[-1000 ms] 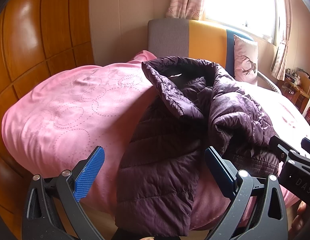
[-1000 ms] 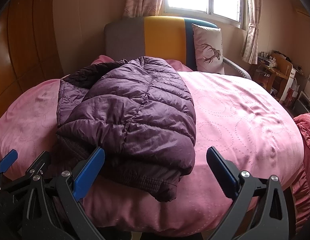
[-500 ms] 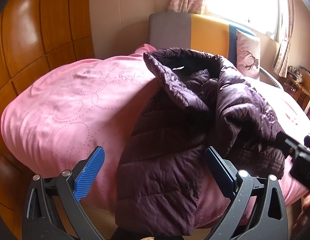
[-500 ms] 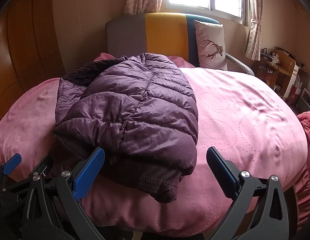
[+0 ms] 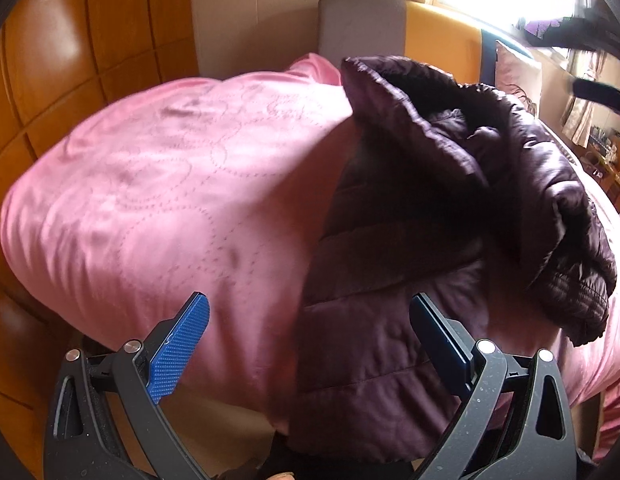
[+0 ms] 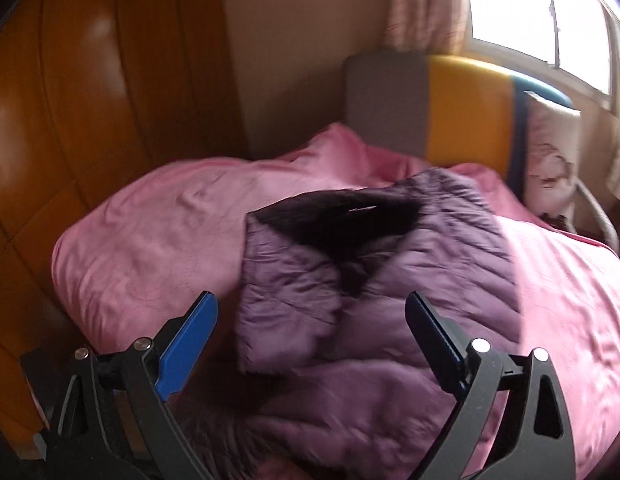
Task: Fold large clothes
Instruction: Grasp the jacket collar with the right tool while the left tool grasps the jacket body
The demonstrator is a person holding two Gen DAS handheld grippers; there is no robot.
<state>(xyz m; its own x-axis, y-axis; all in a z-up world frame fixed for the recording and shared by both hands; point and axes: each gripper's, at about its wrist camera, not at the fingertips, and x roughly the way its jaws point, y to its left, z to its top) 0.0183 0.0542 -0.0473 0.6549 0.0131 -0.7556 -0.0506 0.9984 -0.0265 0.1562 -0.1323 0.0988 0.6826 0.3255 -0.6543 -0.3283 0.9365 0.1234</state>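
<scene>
A dark purple quilted puffer jacket (image 5: 410, 280) lies crumpled on the pink bedspread (image 5: 170, 200), its lower part hanging over the near bed edge. My left gripper (image 5: 310, 328) is open and empty, low at the bed edge, its right finger over the jacket. In the right wrist view the jacket (image 6: 390, 280) lies with its dark lining and collar showing. My right gripper (image 6: 310, 328) is open and empty, just above the jacket's near part. The right gripper also shows blurred at the top right of the left wrist view (image 5: 582, 40).
A wooden wardrobe (image 5: 50, 80) stands close on the left. A grey, yellow and blue headboard (image 6: 450, 112) and a deer-print pillow (image 6: 554, 152) are at the far end under a bright window. A cluttered shelf (image 5: 606, 156) is at the right.
My right gripper has swung up and to the left, over the jacket's collar side. My left gripper has moved closer to the bed edge. Both stay open.
</scene>
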